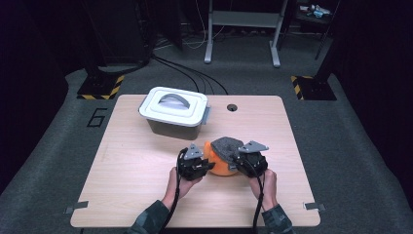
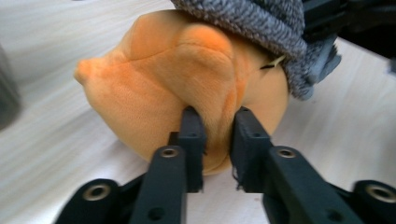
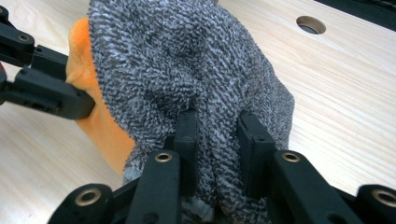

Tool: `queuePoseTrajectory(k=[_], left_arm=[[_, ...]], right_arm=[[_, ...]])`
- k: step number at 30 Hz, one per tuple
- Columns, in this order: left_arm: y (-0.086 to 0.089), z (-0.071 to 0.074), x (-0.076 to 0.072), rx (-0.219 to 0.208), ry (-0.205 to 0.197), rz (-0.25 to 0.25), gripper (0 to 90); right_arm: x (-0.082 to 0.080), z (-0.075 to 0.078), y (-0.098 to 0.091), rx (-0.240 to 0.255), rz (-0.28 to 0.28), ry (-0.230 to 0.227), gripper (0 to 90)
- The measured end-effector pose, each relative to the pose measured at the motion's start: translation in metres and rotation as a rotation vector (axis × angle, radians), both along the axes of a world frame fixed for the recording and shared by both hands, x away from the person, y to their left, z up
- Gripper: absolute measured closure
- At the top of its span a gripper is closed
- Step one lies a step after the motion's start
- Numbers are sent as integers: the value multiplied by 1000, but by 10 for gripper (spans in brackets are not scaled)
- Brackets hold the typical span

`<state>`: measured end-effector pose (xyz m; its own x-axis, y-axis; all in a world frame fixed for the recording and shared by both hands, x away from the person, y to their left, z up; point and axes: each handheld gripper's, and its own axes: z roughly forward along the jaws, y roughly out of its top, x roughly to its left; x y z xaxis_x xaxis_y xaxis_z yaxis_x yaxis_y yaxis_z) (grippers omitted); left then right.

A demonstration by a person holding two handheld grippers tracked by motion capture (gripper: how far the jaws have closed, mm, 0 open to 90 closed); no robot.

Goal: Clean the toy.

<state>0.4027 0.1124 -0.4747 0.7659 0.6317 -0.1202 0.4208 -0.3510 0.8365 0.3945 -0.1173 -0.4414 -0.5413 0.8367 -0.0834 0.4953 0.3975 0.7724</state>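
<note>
An orange plush toy (image 1: 220, 166) lies on the wooden table (image 1: 126, 170) with a grey knitted cloth (image 1: 226, 145) draped over its top. My left gripper (image 2: 215, 119) comes at the plush toy (image 2: 154, 79) from its left and is shut on a fold of the orange fabric. From the right, my right gripper (image 3: 217, 121) is shut on a bunched fold of the grey cloth (image 3: 177, 56). In the right gripper view the left gripper's black jaws (image 3: 46, 88) press against the orange toy (image 3: 100, 126). Both grippers (image 1: 207, 165) (image 1: 235, 163) sit close together at the toy.
A grey bin with a white handled lid (image 1: 174, 111) stands behind the toy, toward the back left. A round hole (image 1: 232, 107) is cut in the tabletop near the back edge. Table legs and cables are on the floor beyond.
</note>
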Motion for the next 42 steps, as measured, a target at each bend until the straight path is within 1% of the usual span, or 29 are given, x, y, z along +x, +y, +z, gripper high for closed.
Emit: queuePoseTrajectory(k=[1, 2, 3, 4, 5, 6, 8, 9, 10, 11, 13, 15, 18, 20, 21, 22, 24, 25, 26, 27, 28, 29, 30, 32, 35, 36, 37, 39, 42], left_arm=[[1, 0, 1, 15, -10, -6, 682], [1, 1, 2, 47, -33, -3, 610], [1, 2, 1, 72, -62, -16, 556], [1, 3, 1, 111, -85, -19, 492], [0, 3, 0, 139, -108, -3, 423], [0, 2, 0, 158, -124, -22, 389], [-2, 0, 2, 195, -134, -25, 374], [-3, -2, 3, 201, -134, -41, 384], [-4, -4, 3, 189, -139, -61, 421], [-5, -6, 3, 198, -144, -64, 473], [-6, -8, 4, 183, -142, -59, 583], [-6, -9, 5, 163, -128, -45, 669], [-5, -9, 6, 141, -107, -18, 718], [-3, -9, 8, 125, -92, -7, 730], [-3, -9, 8, 110, -81, -1, 733], [-3, -9, 8, 114, -84, 2, 736], [-3, -9, 8, 109, -76, 14, 738], [-3, -8, 8, 119, -76, 11, 741], [-2, -9, 9, 126, -69, 11, 742], [-1, -10, 9, 113, -60, 15, 744], [0, -10, 10, 101, -49, 13, 745], [1, -11, 11, 96, -50, 15, 747], [1, -11, 11, 93, -49, 17, 747], [0, -11, 10, 88, -42, 12, 747], [-1, -11, 10, 90, -50, 8, 746], [-1, -11, 10, 88, -51, 9, 747], [-1, -11, 11, 88, -54, 9, 746], [-1, -11, 11, 88, -54, 10, 747], [-1, -11, 11, 87, -54, 11, 746]], right_arm=[[2, -1, 0, 9, 0, 5, 721], [3, -1, -1, -4, 8, -2, 721], [4, -1, 0, 2, 1, 0, 721], [5, -1, 0, 8, 2, 1, 721], [6, -1, 0, 5, -1, 3, 721], [7, -1, -1, 0, 7, 5, 721], [8, -1, -1, 0, 12, -1, 721], [8, -1, -1, 3, 9, 6, 721], [9, -1, 0, 6, 9, 6, 721], [9, -2, 0, 9, 3, 1, 721], [10, -3, 0, 5, 6, 2, 720], [11, -2, 0, 3, 6, 1, 720], [9, 3, 0, 7, 11, -18, 718], [3, 10, 4, 13, 11, -49, 718], [-1, 14, 7, 22, 27, -60, 717], [-4, 17, 11, 17, 45, -65, 717], [-6, 18, 20, -11, 60, -66, 717], [-5, 15, 26, -42, 61, -55, 718], [-4, 12, 29, -58, 58, -55, 719], [-2, 9, 30, -70, 53, -52, 720], [0, 7, 28, -72, 61, -53, 721], [1, 6, 26, -53, 47, -44, 721], [2, 6, 23, -59, 47, -43, 722], [4, 2, 16, -48, 18, -28, 722], [7, -4, 4, -42, -9, -8, 723], [7, -6, 0, -34, -29, 7, 722], [10, -9, -6, -40, -37, 6, 723], [12, -13, -12, -25, -61, 23, 722], [15, -20, -20, -26, -90, 43, 722]])
